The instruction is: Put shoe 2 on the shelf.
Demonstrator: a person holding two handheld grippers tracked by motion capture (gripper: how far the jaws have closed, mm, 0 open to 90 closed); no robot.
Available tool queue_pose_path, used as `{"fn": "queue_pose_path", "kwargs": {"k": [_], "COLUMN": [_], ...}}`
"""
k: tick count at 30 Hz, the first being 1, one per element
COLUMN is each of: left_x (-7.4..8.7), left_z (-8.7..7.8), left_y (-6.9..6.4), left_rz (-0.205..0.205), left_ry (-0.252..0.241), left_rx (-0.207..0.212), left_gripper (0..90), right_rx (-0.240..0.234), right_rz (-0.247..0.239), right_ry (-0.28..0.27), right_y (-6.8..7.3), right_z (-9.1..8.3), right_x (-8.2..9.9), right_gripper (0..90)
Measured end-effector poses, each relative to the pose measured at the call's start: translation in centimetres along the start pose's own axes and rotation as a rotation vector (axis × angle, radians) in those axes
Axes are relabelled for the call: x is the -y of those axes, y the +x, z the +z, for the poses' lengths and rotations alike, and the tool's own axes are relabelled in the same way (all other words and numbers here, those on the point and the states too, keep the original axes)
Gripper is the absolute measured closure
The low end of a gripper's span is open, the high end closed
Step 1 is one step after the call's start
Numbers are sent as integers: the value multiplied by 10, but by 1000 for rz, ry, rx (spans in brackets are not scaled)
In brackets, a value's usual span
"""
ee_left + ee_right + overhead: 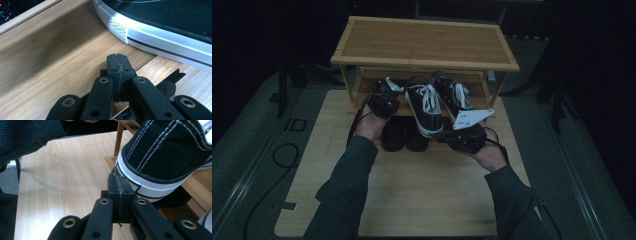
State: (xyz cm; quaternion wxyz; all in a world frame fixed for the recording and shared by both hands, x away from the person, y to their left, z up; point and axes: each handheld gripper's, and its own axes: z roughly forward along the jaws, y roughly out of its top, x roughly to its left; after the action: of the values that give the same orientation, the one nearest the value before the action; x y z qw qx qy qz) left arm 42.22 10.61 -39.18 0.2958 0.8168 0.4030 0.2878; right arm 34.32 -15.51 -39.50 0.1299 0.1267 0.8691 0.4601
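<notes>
A black cable (pixel 277 165) loops on the grey floor (pixel 242 165) left of the table.

The high view is dim and underexposed: the surroundings sink into near black, and the shoe rack (pixel 424 42) and counter (pixel 412 190) read as muted tan. Both gripper views are far brighter. In the left gripper view a broad soft shadow crosses the blurred shelf board (pixel 50 67), and the white sneaker sole (pixel 160 37) glares slightly. Close fingers (pixel 103 217) look soft-edged.
</notes>
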Motion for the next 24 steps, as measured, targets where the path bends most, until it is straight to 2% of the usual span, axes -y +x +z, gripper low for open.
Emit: {"fn": "queue_pose_path", "kwargs": {"k": [9, 19, 24], "left_x": [0, 0, 0], "left_z": [0, 0, 0], "left_y": [0, 0, -1], "left_rz": [-1, -1, -3], "left_ry": [3, 3, 1], "left_rx": [-2, 0, -2], "left_gripper": [900, 900, 900], "right_rx": [-19, -36, -31], "right_rz": [-4, -5, -9], "right_ry": [-7, -38, -46], "right_y": [3, 3, 3], "right_z": [10, 23, 26], "right_x": [-6, -9, -10], "right_gripper": [900, 900, 900]}}
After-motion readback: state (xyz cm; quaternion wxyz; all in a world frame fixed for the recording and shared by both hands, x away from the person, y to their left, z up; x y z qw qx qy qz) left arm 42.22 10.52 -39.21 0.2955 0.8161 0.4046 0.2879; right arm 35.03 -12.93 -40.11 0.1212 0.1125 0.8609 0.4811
